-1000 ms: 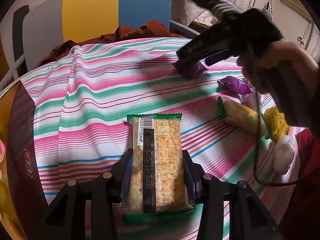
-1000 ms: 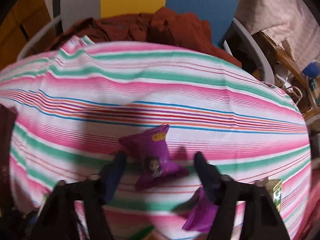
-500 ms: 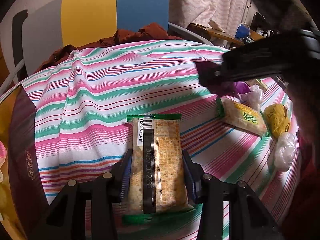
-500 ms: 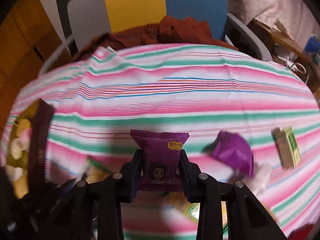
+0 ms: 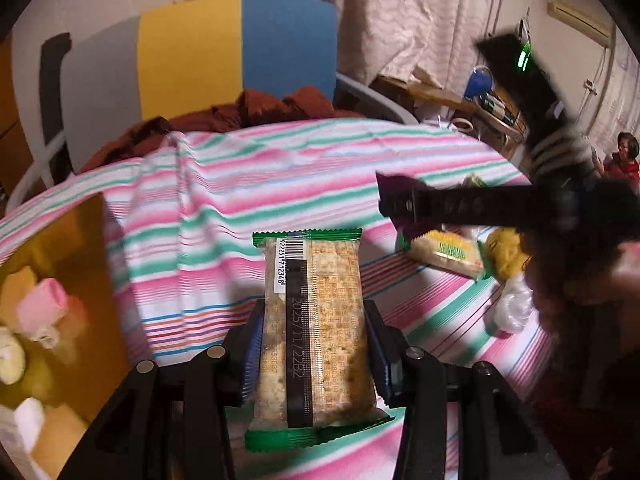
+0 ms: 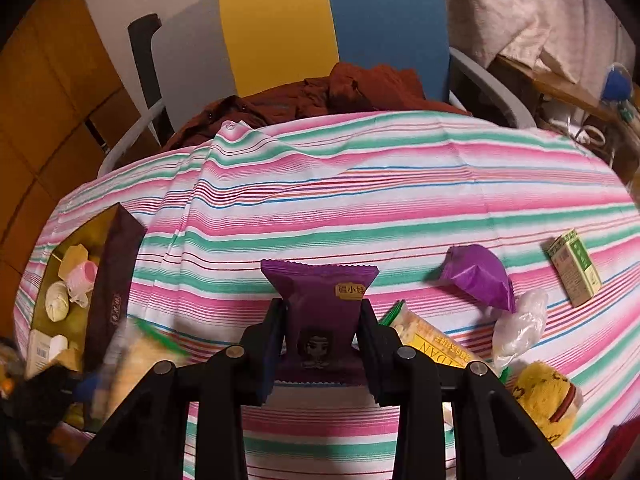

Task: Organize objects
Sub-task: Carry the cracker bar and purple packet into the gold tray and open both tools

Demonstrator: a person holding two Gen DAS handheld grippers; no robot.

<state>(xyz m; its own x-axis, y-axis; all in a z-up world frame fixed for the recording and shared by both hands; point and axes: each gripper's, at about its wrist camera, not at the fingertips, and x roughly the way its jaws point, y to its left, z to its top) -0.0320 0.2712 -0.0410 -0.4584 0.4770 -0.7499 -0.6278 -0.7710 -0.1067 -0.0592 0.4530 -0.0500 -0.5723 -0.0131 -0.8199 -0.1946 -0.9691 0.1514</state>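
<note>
Cracker pack (image 5: 314, 332) clamped in my left gripper (image 5: 314, 354), purple snack (image 6: 322, 320) pinched in my right gripper (image 6: 320, 344); I'd carry both level toward the box (image 6: 112, 280) at left.

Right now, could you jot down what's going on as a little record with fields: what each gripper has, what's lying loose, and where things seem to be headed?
left gripper: shut on cracker packet, green-edged, barcode up
right gripper: shut on purple snack packet
surface: striped tablecloth
container: open box at the left, small wrapped sweets inside
loose on the cloth: second purple packet, small green carton, yellow-labelled cracker packet, clear plastic wrap, yellow plush toy
likely destination: probably the box, though that is a guess
</note>
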